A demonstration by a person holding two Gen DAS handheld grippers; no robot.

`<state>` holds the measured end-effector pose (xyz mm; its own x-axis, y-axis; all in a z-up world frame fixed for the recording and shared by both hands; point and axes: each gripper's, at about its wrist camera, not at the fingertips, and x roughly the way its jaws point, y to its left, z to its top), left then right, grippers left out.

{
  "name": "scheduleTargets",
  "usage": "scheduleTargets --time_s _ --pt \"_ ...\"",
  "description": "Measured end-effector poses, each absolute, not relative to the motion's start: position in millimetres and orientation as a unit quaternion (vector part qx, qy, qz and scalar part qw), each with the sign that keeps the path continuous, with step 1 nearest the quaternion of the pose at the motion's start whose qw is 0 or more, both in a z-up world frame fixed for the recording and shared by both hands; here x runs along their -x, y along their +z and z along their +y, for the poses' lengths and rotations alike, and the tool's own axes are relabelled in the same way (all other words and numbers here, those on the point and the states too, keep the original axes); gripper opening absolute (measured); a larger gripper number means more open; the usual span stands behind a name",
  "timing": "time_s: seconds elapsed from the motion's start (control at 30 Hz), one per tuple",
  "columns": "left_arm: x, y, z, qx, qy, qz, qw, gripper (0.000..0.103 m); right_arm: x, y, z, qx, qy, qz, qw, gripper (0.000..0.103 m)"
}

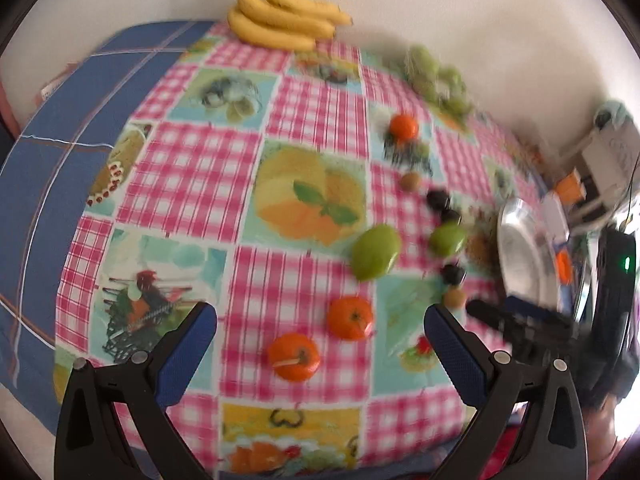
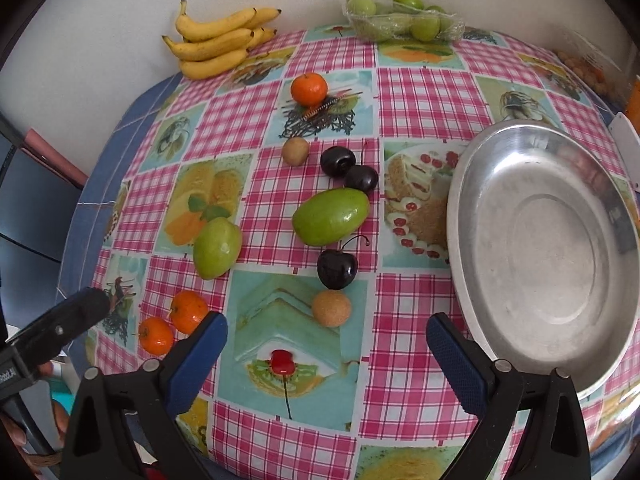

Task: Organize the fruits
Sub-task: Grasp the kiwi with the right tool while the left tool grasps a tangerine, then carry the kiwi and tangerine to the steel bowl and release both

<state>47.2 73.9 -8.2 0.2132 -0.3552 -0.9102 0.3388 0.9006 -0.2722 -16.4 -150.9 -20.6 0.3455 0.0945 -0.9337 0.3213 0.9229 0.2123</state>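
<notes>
Loose fruit lies on a pink checked tablecloth. In the right wrist view there are two green mangoes, three dark cherries, two brown round fruits, an orange at the back and two small oranges at the left. An empty metal dish stands at the right. My right gripper is open and empty, just short of the near brown fruit. My left gripper is open and empty, with two oranges between its fingers' line.
A bunch of bananas and a wrapped tray of green fruit lie at the table's back edge by the wall. The table's left edge shows blue cloth. The right gripper's body is at the right in the left wrist view.
</notes>
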Motion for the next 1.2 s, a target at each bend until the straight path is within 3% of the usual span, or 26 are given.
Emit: scheduleTargets --time_s 0.07,0.17,0.3,0.33,0.47,0.57,0.77,0.83,1.03,1.2 --pt "-48.3 -14.3 75.6 -0.005 -0.217 0.597 0.772 0.103 12.3 -26.0 -150.5 -0.185 -0.073 0.575 0.794 0.089" --pt "-44.8 -20.5 77.5 -0.025 -0.203 0.598 0.775 0.103 6.5 -33.1 -150.1 -0.187 -0.077 0.583 0.787 0.088" --pt "-45.4 -36.4 79.9 -0.007 -0.206 0.621 0.756 0.081 2.5 -38.2 -147.2 -0.174 -0.088 0.589 0.784 0.081" --pt "-45.8 -40.5 80.9 -0.001 -0.209 0.627 0.751 0.08 1.1 -40.3 -147.4 -0.176 -0.088 0.591 0.782 0.08" --pt "-42.6 -46.6 85.6 0.02 -0.214 0.631 0.746 0.079 -1.3 -46.5 -147.5 -0.177 -0.093 0.599 0.776 0.065" --pt "-42.1 -50.4 80.8 0.015 -0.214 0.635 0.743 0.07 -2.1 -50.3 -148.2 -0.182 -0.096 0.602 0.771 0.053" --pt "-42.1 -62.5 70.7 0.006 -0.214 0.646 0.733 0.064 -2.6 -56.5 -146.6 -0.186 -0.099 0.606 0.767 0.04" --pt "-41.0 -65.4 67.9 0.002 -0.215 0.649 0.73 0.053 -3.8 -58.1 -144.7 -0.185 -0.099 0.61 0.764 0.039" --pt "-42.6 -66.7 67.0 0.004 -0.2 0.644 0.738 0.04 -4.9 -61.5 -143.5 -0.189 -0.099 0.614 0.76 0.036" --pt "-42.4 -65.8 72.3 0.015 -0.193 0.649 0.735 0.039 -5.1 -61.2 -144.1 -0.182 -0.101 0.616 0.76 0.028"
